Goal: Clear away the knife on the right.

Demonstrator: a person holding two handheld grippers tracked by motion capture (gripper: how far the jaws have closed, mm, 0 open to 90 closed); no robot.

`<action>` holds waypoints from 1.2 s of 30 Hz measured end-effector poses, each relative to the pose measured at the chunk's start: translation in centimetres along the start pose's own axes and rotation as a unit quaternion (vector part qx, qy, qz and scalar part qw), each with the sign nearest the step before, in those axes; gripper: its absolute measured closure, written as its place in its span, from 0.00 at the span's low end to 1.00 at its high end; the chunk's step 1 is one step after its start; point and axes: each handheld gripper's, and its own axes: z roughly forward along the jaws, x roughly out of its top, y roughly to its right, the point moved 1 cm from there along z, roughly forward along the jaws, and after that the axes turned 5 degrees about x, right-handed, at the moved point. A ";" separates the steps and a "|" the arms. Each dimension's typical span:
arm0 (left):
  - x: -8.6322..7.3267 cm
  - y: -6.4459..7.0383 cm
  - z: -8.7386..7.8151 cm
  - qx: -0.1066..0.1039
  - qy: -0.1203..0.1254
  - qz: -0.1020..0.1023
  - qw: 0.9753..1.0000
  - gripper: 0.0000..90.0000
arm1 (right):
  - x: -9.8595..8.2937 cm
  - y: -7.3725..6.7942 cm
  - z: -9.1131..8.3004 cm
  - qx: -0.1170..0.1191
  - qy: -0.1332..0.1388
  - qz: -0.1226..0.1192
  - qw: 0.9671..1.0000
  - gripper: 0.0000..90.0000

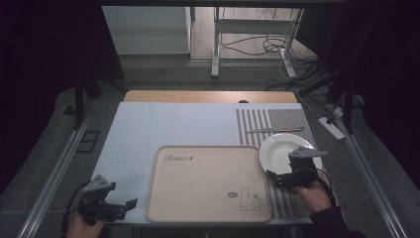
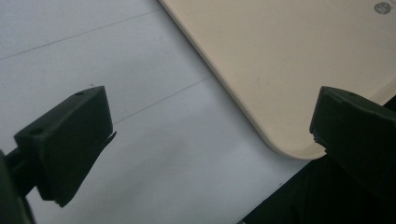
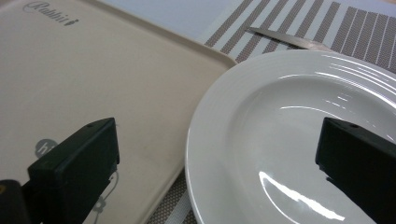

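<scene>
At the near left corner of the tabletop (image 1: 168, 124), the left gripper (image 1: 130, 204) is held low in a hand (image 1: 81, 227), its fingers (image 2: 70, 140) spread apart with nothing between them, one over the pale tabletop and the other at the rounded near corner of the tray. The beige tray (image 1: 208, 183) lies flat at the near middle, printed with script lettering at its far left and a rabbit drawing (image 1: 250, 200) near its right corner. Just right of it a white plate (image 1: 282, 148) rests on a striped placemat (image 1: 277, 121), its rim close beside the tray's edge. A knife (image 1: 275, 130) lies on the placemat beyond the plate. The right gripper (image 1: 271, 174) hovers over the plate's near rim, fingers (image 3: 79, 163) wide apart, straddling the gap between tray and plate.
</scene>
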 end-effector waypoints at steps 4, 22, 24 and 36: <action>0.0 -0.1 0.0 0.000 0.000 -0.002 1.000 0.00 | 0.3 0.8 0.7 -0.002 -0.007 0.007 1.000 0.00; -0.1 -0.1 0.0 -0.001 0.000 -0.005 1.000 0.00 | 2.5 5.5 3.8 -0.037 -0.039 0.044 0.998 0.00; -0.1 -0.1 0.0 -0.001 0.000 -0.005 1.000 0.00 | 2.7 5.9 4.1 -0.039 -0.040 0.045 0.997 0.00; -0.1 -0.1 0.0 -0.001 -0.002 -0.003 1.000 0.00 | 4.0 8.4 5.4 -0.055 -0.053 0.056 0.996 0.00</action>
